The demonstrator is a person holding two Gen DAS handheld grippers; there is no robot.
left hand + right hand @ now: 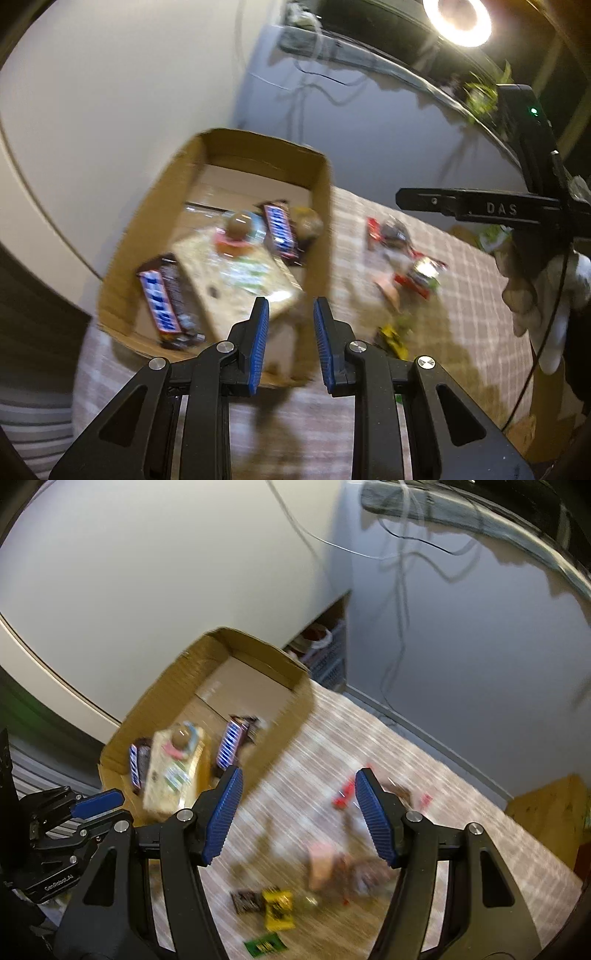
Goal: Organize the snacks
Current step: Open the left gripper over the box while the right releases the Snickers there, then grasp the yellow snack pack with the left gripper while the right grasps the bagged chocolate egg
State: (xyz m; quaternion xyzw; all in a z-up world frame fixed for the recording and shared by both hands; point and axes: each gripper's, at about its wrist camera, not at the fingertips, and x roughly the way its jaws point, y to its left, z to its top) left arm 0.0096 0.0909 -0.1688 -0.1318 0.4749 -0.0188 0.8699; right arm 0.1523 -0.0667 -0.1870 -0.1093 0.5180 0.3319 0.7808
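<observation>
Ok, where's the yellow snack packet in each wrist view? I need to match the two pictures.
Left wrist view: yellow packet on the checked cloth, low and right of centre, just right of the left tool's right finger.
Right wrist view: yellow packet on the cloth, near the bottom, below the gap in the right tool.
Shared landmark: the cardboard box, left of the packet in both views.

A pale, plain wall [110,92] stands behind the work area, meeting a greyer wall panel [461,646] at a vertical edge. Loose cables [399,590] hang down the grey panel. A ring light [458,18] glows at upper right. The worktop carries a checked cloth [461,295]. A gap low between the walls shows a mesh basket [328,657], contents unclear.
</observation>
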